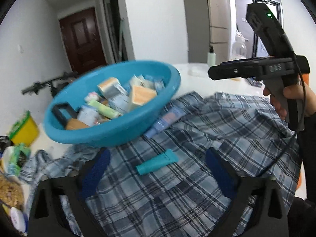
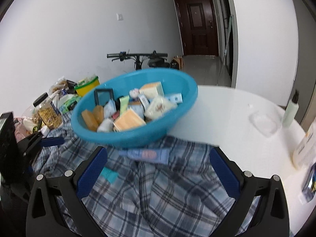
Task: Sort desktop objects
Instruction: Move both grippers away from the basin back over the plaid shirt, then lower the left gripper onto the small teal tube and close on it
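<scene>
A blue basin (image 1: 126, 128) full of boxes, packets and tubes rests on a blue plaid shirt (image 1: 177, 187) spread over a white table. A teal tube (image 1: 157, 162) lies on the shirt between my left gripper's fingers (image 1: 158, 169), which are open and empty. A light blue tube with a pink label (image 1: 167, 118) lies by the basin's base. In the right wrist view the basin (image 2: 138, 136) is ahead, the light blue tube (image 2: 146, 155) lies between my open, empty right gripper's fingers (image 2: 158, 165), and the teal tube (image 2: 109, 174) shows by the left finger.
A yellow tub (image 1: 24, 130), jars and snack bags (image 2: 47, 112) crowd the table's left side. A clear plastic box (image 2: 262, 123), a pump bottle (image 2: 290, 108) and a white bottle (image 2: 305, 146) stand on the white table (image 2: 237, 118) at the right. A bicycle (image 2: 138, 58) stands behind.
</scene>
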The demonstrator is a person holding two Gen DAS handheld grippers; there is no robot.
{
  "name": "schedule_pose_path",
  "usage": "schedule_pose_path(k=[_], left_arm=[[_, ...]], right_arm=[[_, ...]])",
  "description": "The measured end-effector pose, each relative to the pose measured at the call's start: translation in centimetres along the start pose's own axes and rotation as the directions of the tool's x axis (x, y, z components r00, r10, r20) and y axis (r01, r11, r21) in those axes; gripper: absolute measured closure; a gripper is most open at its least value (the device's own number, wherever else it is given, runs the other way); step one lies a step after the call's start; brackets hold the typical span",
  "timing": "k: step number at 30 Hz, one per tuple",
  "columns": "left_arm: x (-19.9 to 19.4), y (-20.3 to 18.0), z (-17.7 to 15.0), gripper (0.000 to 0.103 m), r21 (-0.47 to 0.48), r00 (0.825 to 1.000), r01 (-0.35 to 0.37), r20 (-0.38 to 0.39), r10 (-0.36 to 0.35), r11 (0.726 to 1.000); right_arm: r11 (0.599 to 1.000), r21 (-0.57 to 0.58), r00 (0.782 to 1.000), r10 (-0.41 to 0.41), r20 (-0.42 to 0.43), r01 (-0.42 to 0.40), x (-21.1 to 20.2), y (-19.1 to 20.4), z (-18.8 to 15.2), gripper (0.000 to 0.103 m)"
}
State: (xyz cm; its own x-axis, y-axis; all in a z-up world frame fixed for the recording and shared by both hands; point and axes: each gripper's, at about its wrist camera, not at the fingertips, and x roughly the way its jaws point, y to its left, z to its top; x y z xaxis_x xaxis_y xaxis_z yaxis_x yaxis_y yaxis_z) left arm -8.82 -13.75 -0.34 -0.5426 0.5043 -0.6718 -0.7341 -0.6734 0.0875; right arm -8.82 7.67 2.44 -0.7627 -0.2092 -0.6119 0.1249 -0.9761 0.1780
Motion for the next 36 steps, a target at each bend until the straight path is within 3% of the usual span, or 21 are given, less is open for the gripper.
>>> schedule_pose_path(k=[7,10,16,18,21,24,25,27,30,33,36], left_arm=[[4.6,0.1,-1.5,0.036,0.015,0.991,0.016,-0.130,-0.014,1.000],[6.0,0.0,-2.3,0.038,0.018,0.983,0.032,-0.182,-0.028,0.999],[5.1,-1.0,-2.4,0.038,0.033,0.971,0.089,-0.224,-0.079,0.995],[5.2,-1.0,-2.2,0.038,0.068,0.979,0.019,-0.204,-0.005,0.998],[6.0,0.5,-1.7,0.038,0.023,0.981,-0.060,-0.182,0.063,0.998],[7.4,1.0,-2.2,0.040,0.019,0.967,-0.039,-0.250,0.043,0.999],[7.1,0.9,-2.4,0.042,0.013,0.970,-0.019,-0.243,0.022,1.000],[6.7,0.5,-2.8,0.056,0.006,0.965,0.027,-0.262,-0.025,1.000],[6.1,-0.3,-3.3,0.058,0.032,0.965,0.073,-0.255,-0.062,0.997],[6.2,-0.3,-3.1,0.061,0.005,0.965,0.087,-0.250,-0.083,0.996],[6.5,-0.1,-2.6,0.061,0.009,0.973,0.049,-0.225,-0.046,0.999]], right_arm=[[0.999,0.032,1.000,0.015,-0.023,-0.014,0.4,-0.9,-1.4,0.000],[0.999,0.031,1.000,0.014,-0.028,-0.013,0.5,-1.0,-1.6,0.000],[0.999,0.042,0.999,0.013,-0.041,-0.012,1.1,-1.2,-2.0,0.000],[0.999,0.045,0.999,0.019,-0.046,-0.017,1.3,-1.1,-2.1,0.000],[0.999,0.042,0.998,0.027,-0.051,-0.024,1.6,-0.7,-2.2,0.000],[0.999,0.032,0.998,0.032,-0.059,-0.030,1.8,-0.2,-2.5,0.000],[0.999,0.028,0.998,0.033,-0.062,-0.031,1.9,-0.1,-2.6,0.000],[0.999,0.027,0.997,0.029,-0.065,-0.027,1.9,-0.1,-2.7,0.000],[0.999,0.039,0.998,0.027,-0.065,-0.025,2.1,-0.3,-2.8,0.000],[0.999,0.048,0.998,0.028,-0.065,-0.025,2.2,-0.5,-2.8,0.000],[0.998,0.046,0.997,0.034,-0.071,-0.031,2.4,-0.3,-2.9,0.000]])
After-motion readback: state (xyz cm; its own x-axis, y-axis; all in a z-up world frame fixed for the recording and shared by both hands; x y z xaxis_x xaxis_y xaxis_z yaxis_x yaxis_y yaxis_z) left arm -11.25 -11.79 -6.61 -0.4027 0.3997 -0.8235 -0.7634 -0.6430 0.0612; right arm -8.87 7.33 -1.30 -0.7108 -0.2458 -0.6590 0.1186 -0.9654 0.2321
